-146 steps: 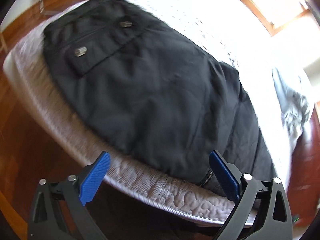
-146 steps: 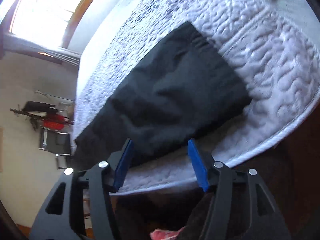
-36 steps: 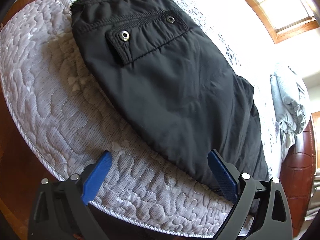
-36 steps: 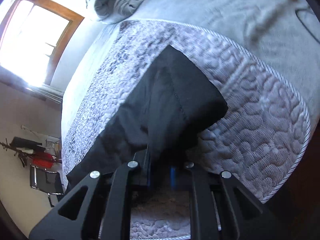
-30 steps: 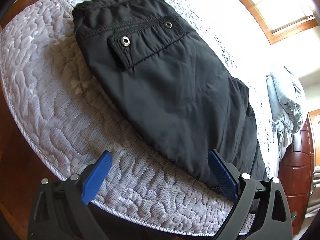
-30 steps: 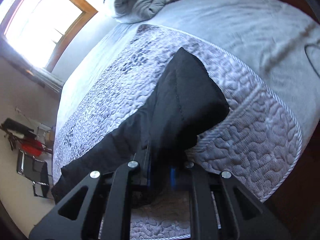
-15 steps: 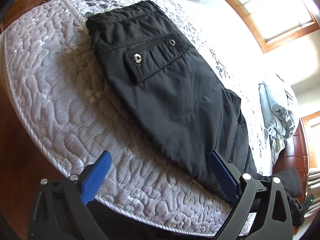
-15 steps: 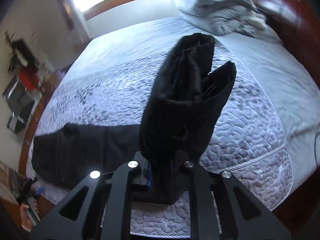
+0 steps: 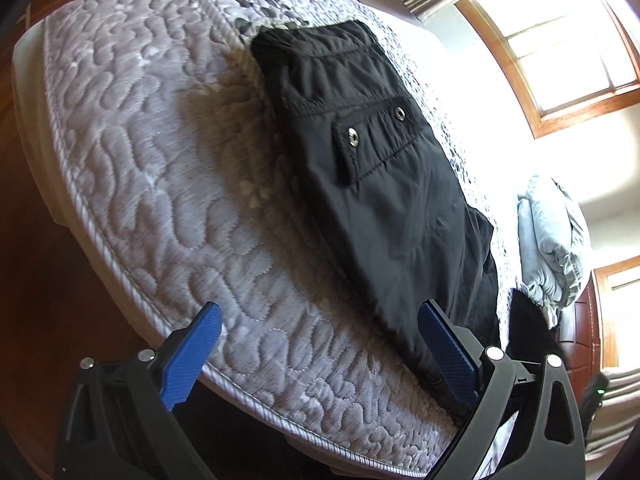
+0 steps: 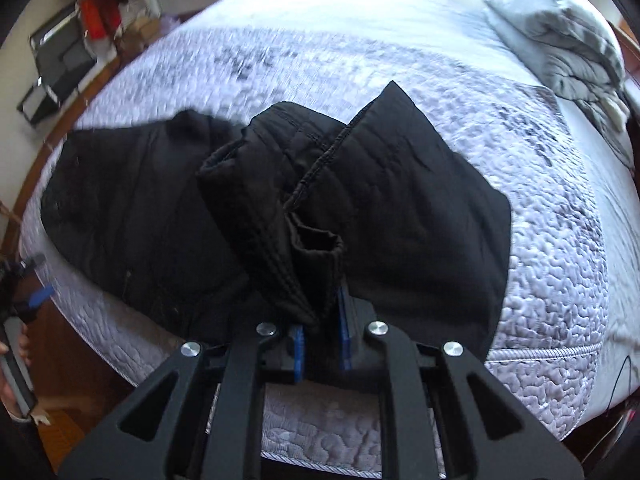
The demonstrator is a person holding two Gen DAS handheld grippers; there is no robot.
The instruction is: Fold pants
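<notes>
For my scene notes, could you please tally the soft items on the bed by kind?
Black pants: 1
Quilted mattress cover: 1
Bunched grey duvet: 1
Total: 3

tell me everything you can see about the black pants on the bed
The black pants look like thin, slightly shiny woven fabric. They lie on the quilted grey mattress, waistband at the far end, with a flapped back pocket bearing two metal snaps. The leg ends are lifted off the bed, hems bunched and clamped in the right gripper. The open left gripper is not gripping them.
</notes>
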